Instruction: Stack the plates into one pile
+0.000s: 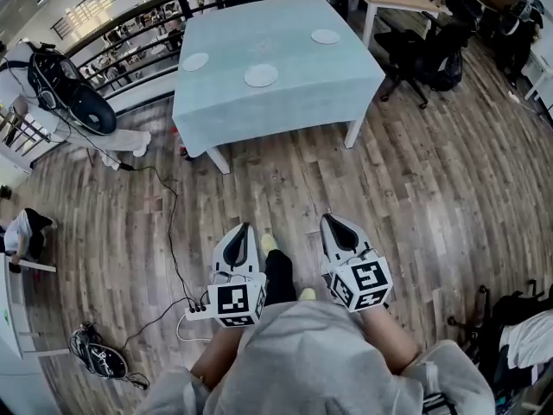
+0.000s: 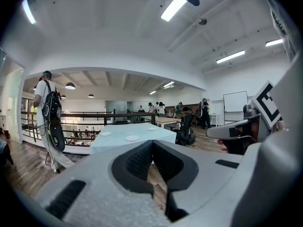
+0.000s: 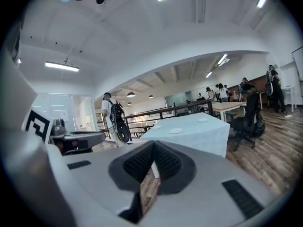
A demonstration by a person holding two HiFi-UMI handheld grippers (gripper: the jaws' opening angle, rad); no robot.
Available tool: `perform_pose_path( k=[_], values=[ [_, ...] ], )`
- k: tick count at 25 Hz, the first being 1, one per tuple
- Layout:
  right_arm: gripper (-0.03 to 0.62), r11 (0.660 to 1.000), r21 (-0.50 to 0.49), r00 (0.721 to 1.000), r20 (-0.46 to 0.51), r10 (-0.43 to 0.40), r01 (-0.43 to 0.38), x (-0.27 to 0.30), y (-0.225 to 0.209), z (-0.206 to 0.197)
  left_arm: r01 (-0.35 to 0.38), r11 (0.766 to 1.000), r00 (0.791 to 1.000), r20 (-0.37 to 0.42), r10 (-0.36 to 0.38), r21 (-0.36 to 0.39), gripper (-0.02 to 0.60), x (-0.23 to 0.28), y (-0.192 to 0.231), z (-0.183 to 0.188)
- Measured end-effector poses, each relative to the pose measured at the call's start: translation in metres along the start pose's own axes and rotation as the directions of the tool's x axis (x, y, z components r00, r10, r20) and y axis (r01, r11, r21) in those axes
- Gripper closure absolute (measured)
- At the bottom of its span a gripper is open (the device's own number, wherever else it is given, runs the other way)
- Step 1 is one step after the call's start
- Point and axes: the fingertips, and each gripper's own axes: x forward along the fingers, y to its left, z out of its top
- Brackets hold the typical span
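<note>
Three white plates lie unstacked and well apart on the table (image 1: 285,102), which is covered by a pale blue-green cloth: the left plate (image 1: 195,61) by the left edge, the middle plate (image 1: 261,76) nearer the front, the far plate (image 1: 326,36) toward the back right. The table stands on a wooden floor (image 1: 415,188), well ahead of both grippers. The left gripper (image 1: 244,228) and the right gripper (image 1: 327,220) hang side by side low over the floor, close to the person's body, both pointing toward the table. In the left gripper view the jaws are pressed together at the tips with nothing between them; the right gripper view shows the same, jaws closed and empty. A black railing (image 2: 85,113) runs behind the table; a person with a backpack (image 2: 47,112) stands beside it; an office chair (image 1: 423,54) sits to the table's right.
</note>
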Motion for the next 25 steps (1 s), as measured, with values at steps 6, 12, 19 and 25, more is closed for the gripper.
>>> perform_pose_path(
  k=[6,12,19,25],
  values=[
    [0.568,1.0,-0.001,0.999,-0.04,0.01,-0.01,0.041,-0.017,0.003,0.003,1.0,0.999,-0.039,-0.004,-0.019,0.565,0.038,0.019,-0.01],
    [0.568,1.0,-0.023,0.996,-0.089,0.008,-0.01,0.094,-0.035,0.009,0.003,1.0,0.997,-0.074,-0.005,-0.026,0.565,0.08,0.052,-0.014],
    [0.568,0.999,-0.054,0.995,-0.099,-0.005,0.0,0.165,-0.051,0.039,0.019,1.0,0.996,-0.082,-0.021,-0.018,0.565,0.135,0.099,-0.006],
    [0.568,0.995,-0.094,0.996,-0.086,-0.024,0.015,0.232,-0.053,0.068,0.038,0.999,0.997,-0.068,-0.04,-0.034,0.565,0.182,0.145,0.006]
  ],
)
